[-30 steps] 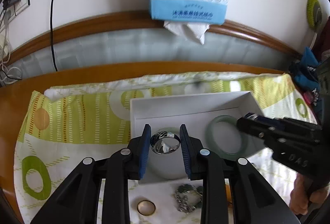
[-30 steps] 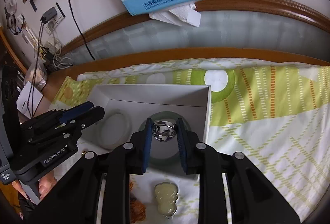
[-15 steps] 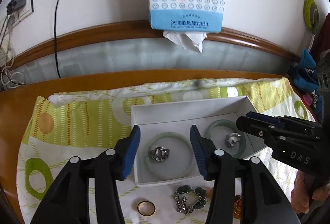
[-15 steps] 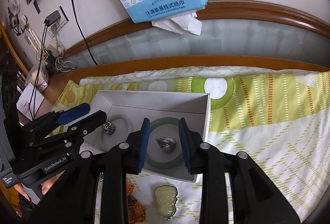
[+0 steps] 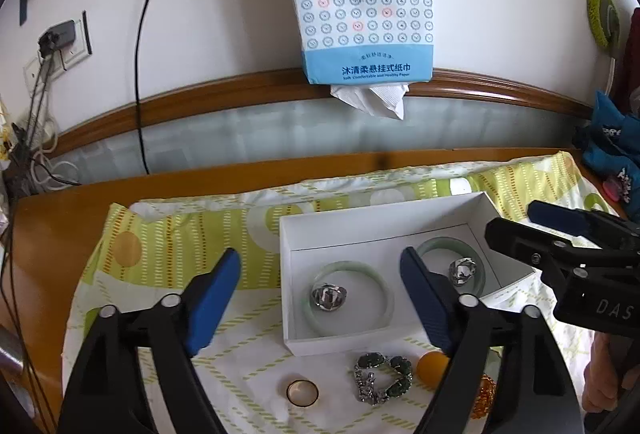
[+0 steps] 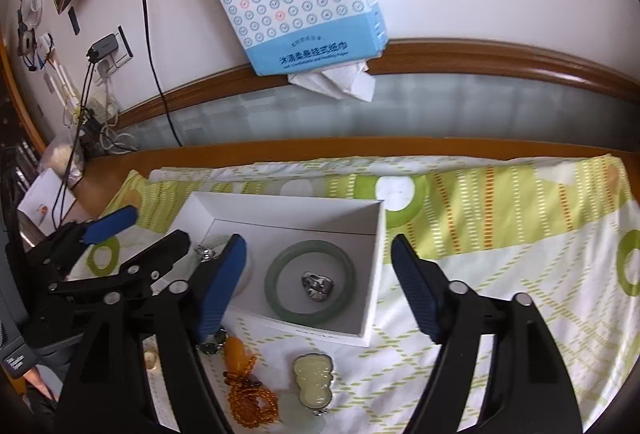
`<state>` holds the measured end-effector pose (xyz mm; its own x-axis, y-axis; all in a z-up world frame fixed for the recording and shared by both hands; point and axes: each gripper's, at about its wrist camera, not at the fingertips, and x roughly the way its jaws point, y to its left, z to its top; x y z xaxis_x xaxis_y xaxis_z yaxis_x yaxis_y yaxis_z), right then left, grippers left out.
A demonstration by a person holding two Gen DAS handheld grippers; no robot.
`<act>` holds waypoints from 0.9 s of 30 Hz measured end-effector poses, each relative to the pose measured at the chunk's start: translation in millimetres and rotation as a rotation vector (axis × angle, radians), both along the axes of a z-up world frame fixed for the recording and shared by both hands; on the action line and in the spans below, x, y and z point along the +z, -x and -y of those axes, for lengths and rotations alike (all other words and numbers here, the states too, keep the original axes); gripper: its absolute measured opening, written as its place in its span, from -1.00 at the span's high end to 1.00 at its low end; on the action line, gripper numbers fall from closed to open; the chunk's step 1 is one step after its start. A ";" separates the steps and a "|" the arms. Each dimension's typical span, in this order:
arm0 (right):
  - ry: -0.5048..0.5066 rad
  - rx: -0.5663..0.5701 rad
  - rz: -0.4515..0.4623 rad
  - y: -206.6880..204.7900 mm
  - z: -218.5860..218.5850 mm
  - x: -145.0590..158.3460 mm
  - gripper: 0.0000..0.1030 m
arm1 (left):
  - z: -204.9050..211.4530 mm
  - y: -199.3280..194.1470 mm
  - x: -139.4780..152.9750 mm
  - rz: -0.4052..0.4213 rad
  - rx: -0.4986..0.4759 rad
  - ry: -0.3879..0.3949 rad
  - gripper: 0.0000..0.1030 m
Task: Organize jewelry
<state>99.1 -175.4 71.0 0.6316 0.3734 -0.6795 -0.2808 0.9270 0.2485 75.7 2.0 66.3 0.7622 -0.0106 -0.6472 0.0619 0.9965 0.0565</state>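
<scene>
A white box (image 5: 360, 218) on the patterned cloth holds two bangles. In the left wrist view a silver ring (image 5: 329, 296) lies inside the pale bangle (image 5: 384, 294). My left gripper (image 5: 320, 262) hovers above and behind it, jaws opening wide, with nothing pressed between the pads. In the right wrist view another silver ring (image 6: 317, 285) rests inside the green bangle (image 6: 280, 262). My right gripper (image 6: 319, 243) stands over it, jaws also opening, touching nothing. The left gripper (image 6: 155, 224) appears at the box's left end and hides most of the pale bangle there.
In front of the box lie a gold ring (image 5: 303, 392), a green-stone bracelet (image 5: 382, 378), amber beads (image 6: 248, 394) and a pale pendant (image 6: 314, 378). A tissue pack (image 5: 366, 2) hangs on the wall behind. The cloth (image 6: 500, 234) stretches to the right.
Both grippers let go of their silver rings, which now lie inside the bangles in the box. Both pairs of jaws spread wide, and both grippers drew back and up.
</scene>
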 end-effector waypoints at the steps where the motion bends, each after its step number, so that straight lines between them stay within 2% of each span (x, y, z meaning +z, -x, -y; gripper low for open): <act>1: 0.011 -0.013 0.008 1.6 0.0 0.7 -0.51 | 1.4 2.0 0.6 0.010 0.005 -0.012 -0.66; 8: 0.033 -0.045 0.038 7.1 1.0 3.9 -0.65 | 13.4 14.1 4.2 0.075 0.021 -0.096 -0.81; 27: 0.048 -0.047 0.049 8.9 -1.1 4.7 -0.69 | 14.8 12.8 0.3 0.062 0.037 -0.120 -0.85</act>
